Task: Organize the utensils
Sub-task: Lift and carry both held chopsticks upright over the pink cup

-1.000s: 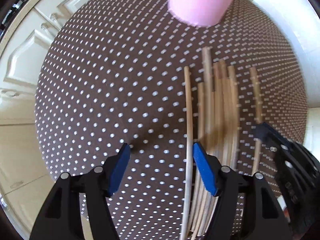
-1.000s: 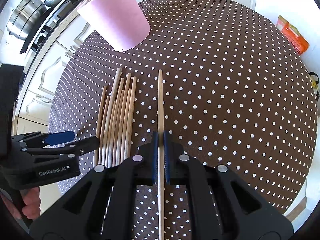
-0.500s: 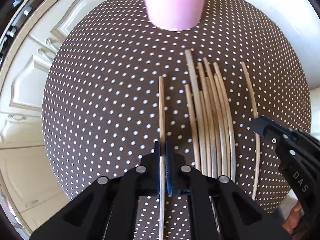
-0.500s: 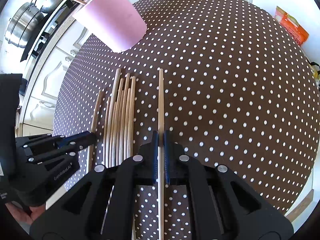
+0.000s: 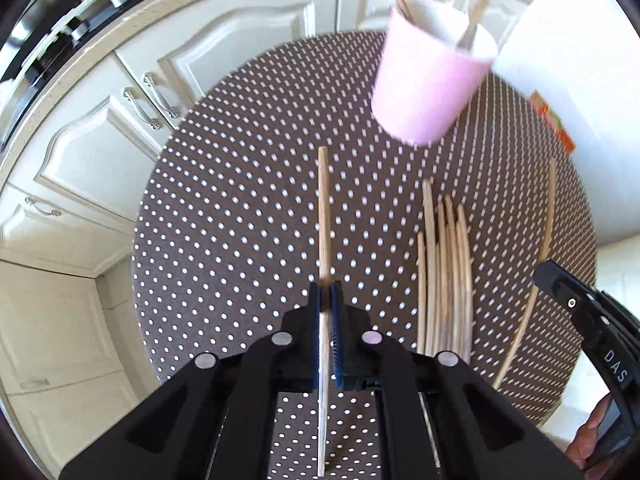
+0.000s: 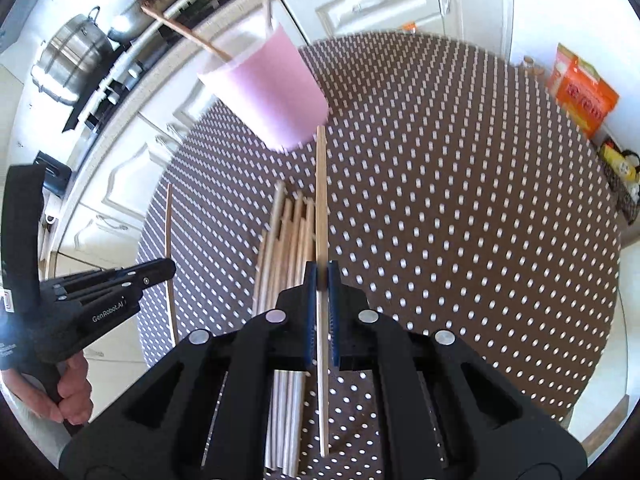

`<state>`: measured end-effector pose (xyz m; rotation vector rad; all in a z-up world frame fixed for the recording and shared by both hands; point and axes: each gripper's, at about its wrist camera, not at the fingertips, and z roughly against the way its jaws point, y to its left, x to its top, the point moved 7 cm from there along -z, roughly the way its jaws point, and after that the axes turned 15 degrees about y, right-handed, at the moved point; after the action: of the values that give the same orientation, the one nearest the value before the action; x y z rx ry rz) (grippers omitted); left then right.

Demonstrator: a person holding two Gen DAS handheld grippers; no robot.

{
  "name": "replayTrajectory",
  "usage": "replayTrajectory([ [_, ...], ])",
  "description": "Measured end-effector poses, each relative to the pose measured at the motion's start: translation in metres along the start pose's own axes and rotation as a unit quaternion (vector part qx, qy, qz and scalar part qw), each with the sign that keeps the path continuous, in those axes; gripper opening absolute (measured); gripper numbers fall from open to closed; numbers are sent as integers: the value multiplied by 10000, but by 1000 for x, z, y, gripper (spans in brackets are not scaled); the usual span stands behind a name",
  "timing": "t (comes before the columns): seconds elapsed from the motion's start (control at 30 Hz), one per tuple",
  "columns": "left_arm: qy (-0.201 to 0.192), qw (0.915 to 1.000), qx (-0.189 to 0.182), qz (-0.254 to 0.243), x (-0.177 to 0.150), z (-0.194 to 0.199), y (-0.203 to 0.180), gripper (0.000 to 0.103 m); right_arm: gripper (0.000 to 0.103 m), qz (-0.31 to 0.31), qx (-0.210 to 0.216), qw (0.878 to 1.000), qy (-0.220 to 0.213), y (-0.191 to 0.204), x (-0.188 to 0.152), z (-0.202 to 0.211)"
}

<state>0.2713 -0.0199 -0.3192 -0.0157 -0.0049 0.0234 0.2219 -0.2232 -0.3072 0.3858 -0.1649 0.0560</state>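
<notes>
My left gripper (image 5: 326, 286) is shut on one wooden chopstick (image 5: 324, 208), lifted above the dotted tablecloth (image 5: 240, 220). My right gripper (image 6: 321, 266) is shut on another chopstick (image 6: 321, 188), also raised. Several more chopsticks (image 5: 444, 276) lie side by side on the cloth between the two grippers, seen as a bundle (image 6: 286, 236) in the right wrist view. A pink cup (image 5: 430, 88) stands at the far side of the table with two sticks in it; the same pink cup (image 6: 268, 92) shows ahead of the right gripper.
White cabinet doors (image 5: 120, 92) and a worktop with pots (image 6: 72, 60) run behind the round table. An orange box (image 6: 582, 94) sits at the table's far right. A person's hand (image 6: 72, 392) holds the left gripper's handle.
The left gripper closed on a chopstick at the left of the row and lifted it. The right gripper rose with its chopstick. The cup and cabinets came into view.
</notes>
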Motion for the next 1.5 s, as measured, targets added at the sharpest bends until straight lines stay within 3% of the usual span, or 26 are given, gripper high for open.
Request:
replayTrajectory([
  [0.2,-563,9980,-172,233,-10,36,26,6,6,67,-69,9990,-445,8,16,32],
  [0.37,-1013,9926,-482,469,0,69,42,6,6,139,-86,9959,-885,18,27,66],
  [0.57,-1401,9867,-602,565,9,102,52,6,6,210,-91,9912,-1306,27,37,96],
  [1.13,-2413,9658,-899,314,31,200,29,6,6,379,44,9776,-2072,48,59,160],
  [1.5,-2943,9486,-1123,-315,40,269,-8,6,6,582,107,9660,-2515,68,91,205],
])
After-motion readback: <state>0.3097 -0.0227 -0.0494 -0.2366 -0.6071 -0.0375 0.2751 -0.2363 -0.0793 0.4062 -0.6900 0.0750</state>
